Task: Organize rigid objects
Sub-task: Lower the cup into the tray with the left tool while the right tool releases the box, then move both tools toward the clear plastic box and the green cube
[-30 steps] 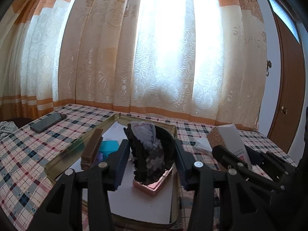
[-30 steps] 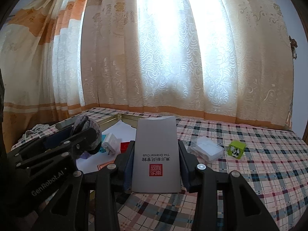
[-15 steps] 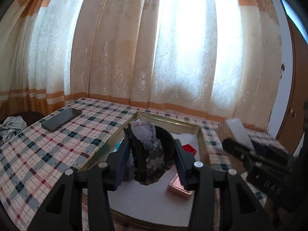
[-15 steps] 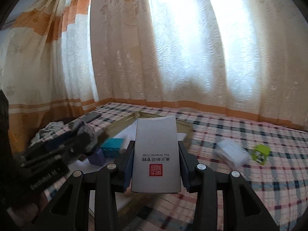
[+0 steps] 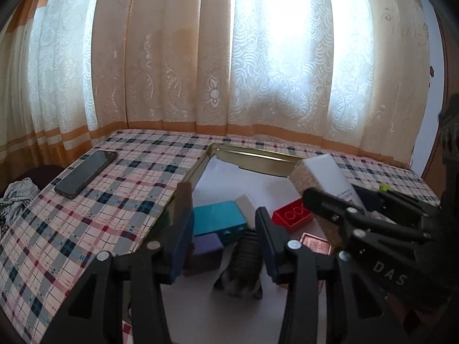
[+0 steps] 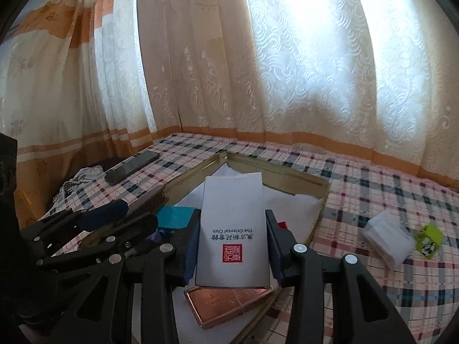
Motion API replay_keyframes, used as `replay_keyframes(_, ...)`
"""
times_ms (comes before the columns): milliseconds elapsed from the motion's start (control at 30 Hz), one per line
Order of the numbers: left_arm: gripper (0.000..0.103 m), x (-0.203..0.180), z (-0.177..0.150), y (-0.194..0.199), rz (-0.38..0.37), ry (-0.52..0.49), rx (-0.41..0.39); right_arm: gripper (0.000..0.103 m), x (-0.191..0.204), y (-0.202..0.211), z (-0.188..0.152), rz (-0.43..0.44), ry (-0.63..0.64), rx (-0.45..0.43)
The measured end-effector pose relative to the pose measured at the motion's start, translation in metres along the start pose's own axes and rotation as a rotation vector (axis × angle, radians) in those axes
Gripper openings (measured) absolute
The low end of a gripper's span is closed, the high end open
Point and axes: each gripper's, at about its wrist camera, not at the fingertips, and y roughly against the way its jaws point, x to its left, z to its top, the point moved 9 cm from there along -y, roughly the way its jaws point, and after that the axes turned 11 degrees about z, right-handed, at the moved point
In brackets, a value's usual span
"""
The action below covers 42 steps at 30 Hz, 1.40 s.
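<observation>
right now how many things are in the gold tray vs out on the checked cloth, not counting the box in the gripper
In the gold tray: 6 (teal box, purple block, white block, red brick, copper tin, dark patterned object)
On the checked cloth: 3 (phone, white packet, green cube)
Total: 9

- Checked tablecloth (image 5: pixel 120 200): pink, white and dark blue plaid.
- Lace curtain (image 5: pixel 258 57): cream, swirl and flower motifs, orange band along its lower edge.
- Shallow metal tray (image 5: pixel 258 157): gold rim, white sheet lining.
- Flat smartphone (image 5: pixel 86 173): glossy black.
- Rectangular plastic box (image 5: pixel 218 220): teal.
- Studded building brick (image 5: pixel 291 215): red.
- Small block (image 5: pixel 205 253): purple.
- Tall cardboard carton (image 6: pixel 233 229): white face, red square seal, black lettering.
- Flat tin (image 6: pixel 229 301): coppery pink.
- Small cube (image 6: pixel 429 240): lime green.
- Left gripper (image 5: pixel 223 238) and right gripper (image 6: pixel 232 248): black frames, dark blue pads.
</observation>
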Motion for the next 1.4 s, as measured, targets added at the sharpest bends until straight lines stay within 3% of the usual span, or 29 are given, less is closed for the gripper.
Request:
replay_keyframes(133, 0.053, 0.006, 0.000, 0.001, 0.031, -0.003, -0.003, 0.046, 0.000, -0.005, 0.000, 0.031, -0.009, 0.005)
replay_keyframes(200, 0.071, 0.013, 0.000, 0.003, 0.047, 0.016, -0.003, 0.059, -0.003, -0.002, 0.001, 0.015, -0.001, -0.003)
replay_keyframes(300, 0.088, 0.023, 0.000, 0.008, 0.063, 0.048, -0.013, 0.069, -0.011, 0.008, 0.002, 0.037, -0.044, -0.039)
replay_keyframes(533, 0.088, 0.004, 0.007, 0.022, 0.043, 0.024, -0.036, 0.070, -0.037, 0.042, 0.003, -0.005, -0.077, -0.090)
replay_keyframes(633, 0.098, -0.016, 0.012, 0.030, 0.018, 0.010, -0.050, 0.070, -0.053, 0.059, -0.001, -0.039, -0.090, -0.099)
replay_keyframes(867, 0.099, -0.092, 0.015, 0.045, -0.085, -0.071, -0.035, 0.072, -0.104, 0.106, -0.023, -0.154, -0.079, -0.092)
replay_keyframes(1067, 0.103, -0.164, 0.016, 0.057, -0.140, -0.179, -0.031, 0.073, -0.171, 0.143, -0.038, -0.262, -0.198, -0.101)
replay_keyframes(1167, 0.103, -0.204, 0.013, 0.047, -0.138, -0.256, -0.023, 0.075, -0.197, 0.157, -0.047, -0.299, -0.259, -0.094)
replay_keyframes(1400, 0.103, -0.256, 0.003, 0.005, -0.156, -0.320, 0.090, 0.075, -0.246, 0.174, -0.064, -0.381, -0.340, -0.050)
